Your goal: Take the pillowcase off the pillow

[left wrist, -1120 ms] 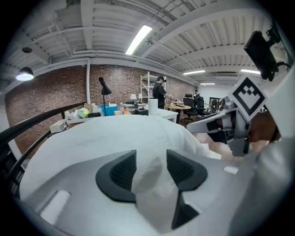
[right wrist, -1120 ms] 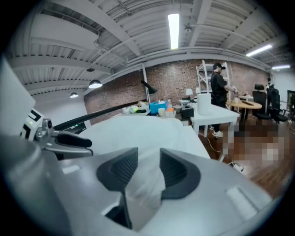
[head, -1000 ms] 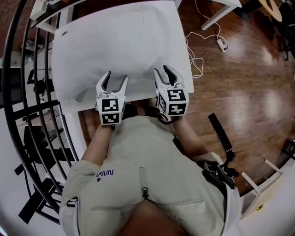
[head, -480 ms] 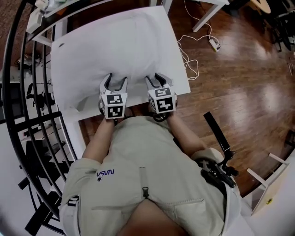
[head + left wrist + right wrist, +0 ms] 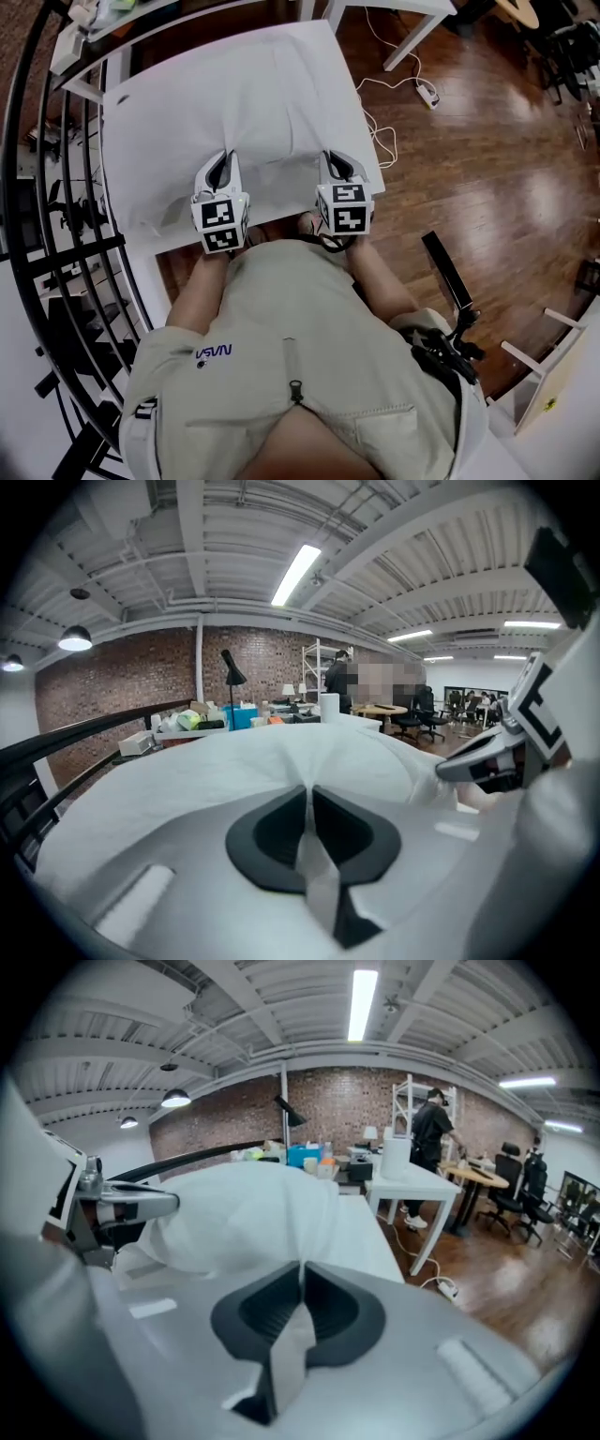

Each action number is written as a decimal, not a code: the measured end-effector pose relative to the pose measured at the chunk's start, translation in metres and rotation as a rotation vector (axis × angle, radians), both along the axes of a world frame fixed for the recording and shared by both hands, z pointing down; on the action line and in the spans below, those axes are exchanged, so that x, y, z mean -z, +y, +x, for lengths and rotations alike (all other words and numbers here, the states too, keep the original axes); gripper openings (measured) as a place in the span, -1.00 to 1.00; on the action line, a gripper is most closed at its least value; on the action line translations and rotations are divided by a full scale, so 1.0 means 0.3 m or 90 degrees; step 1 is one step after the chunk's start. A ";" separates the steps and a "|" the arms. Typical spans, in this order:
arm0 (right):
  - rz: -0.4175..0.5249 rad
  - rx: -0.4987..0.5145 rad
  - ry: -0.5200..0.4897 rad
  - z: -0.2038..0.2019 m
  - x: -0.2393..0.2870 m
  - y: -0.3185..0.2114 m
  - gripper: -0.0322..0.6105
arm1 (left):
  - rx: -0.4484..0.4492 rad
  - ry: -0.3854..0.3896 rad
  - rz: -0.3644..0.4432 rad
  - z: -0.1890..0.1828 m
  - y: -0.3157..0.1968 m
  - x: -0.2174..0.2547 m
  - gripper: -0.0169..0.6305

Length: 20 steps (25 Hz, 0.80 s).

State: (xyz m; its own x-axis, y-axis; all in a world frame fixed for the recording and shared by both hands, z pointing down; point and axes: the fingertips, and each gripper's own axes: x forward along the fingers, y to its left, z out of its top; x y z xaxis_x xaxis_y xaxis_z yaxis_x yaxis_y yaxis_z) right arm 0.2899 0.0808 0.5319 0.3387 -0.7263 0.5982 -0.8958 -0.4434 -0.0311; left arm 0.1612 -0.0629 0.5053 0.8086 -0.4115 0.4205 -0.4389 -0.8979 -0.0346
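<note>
White pillowcase (image 5: 239,94) (still over pillow) lies across surface (image 5: 141,230). Left gripper (image 5: 225,161) and right gripper (image 5: 338,165) have just closed, each pinching fold of pillowcase at near edge.

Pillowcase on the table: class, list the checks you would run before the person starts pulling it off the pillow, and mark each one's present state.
1. Left gripper jaws have just closed, pinching pillowcase fabric: ok.
2. Right gripper jaws have just closed, fabric pinched between them: ok.
3. Both grips sit at the pillowcase's near edge: ok.
4. That near edge is the open end: cannot tell.
5. Jaws hold the case only, not the pillow hidden inside: cannot tell.
6. Bundle rests fully on the table: ok.
</note>
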 end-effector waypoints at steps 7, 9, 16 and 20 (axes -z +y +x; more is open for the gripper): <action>-0.004 -0.174 0.058 0.307 0.039 0.208 -0.87 | 0.112 0.094 -0.011 -0.098 -0.214 0.176 -0.90; -0.023 -0.186 0.051 0.341 -0.008 0.240 -0.87 | 0.142 0.113 -0.023 -0.135 -0.252 0.203 -0.90; -0.153 -0.056 -0.068 0.159 -0.335 0.187 -0.87 | 0.154 0.150 -0.040 -0.165 -0.241 0.260 -0.90; -0.168 0.030 -0.101 0.053 -0.382 0.129 -0.79 | 0.165 0.201 -0.036 -0.190 -0.240 0.347 -0.91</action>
